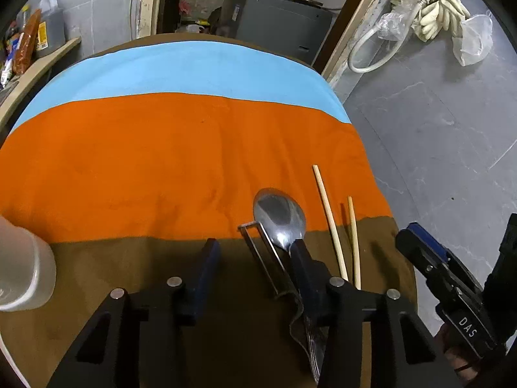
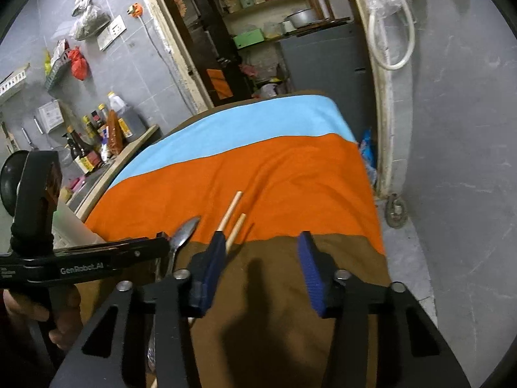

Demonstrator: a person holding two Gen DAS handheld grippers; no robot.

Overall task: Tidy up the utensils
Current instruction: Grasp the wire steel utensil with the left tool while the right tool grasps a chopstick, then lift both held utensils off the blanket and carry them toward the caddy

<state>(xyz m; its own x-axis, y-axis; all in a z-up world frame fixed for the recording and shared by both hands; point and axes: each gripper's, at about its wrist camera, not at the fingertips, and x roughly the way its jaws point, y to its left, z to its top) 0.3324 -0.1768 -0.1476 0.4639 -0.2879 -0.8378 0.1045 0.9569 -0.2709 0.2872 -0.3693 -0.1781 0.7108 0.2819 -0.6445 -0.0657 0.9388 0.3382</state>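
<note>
A steel spoon (image 1: pixel 279 218) lies on the striped cloth (image 1: pixel 161 161), bowl on the orange band, handle running under my left gripper's right finger. A metal peeler (image 1: pixel 261 255) lies just left of it. Two wooden chopsticks (image 1: pixel 332 223) lie to its right. My left gripper (image 1: pixel 253 247) is open above the brown band, its right finger over the spoon's neck. My right gripper (image 2: pixel 261 242) is open and empty over the brown band, with the chopsticks (image 2: pixel 231 215) by its left finger and the spoon (image 2: pixel 184 232) further left. A pale cup (image 1: pixel 22 268) stands at left.
The table's right edge drops to a grey tiled floor (image 1: pixel 436 135). A counter with bottles (image 2: pixel 97 135) stands beyond the left side. A doorway with shelves (image 2: pixel 258 32) lies behind the table. The left gripper body (image 2: pixel 80 258) reaches into the right wrist view.
</note>
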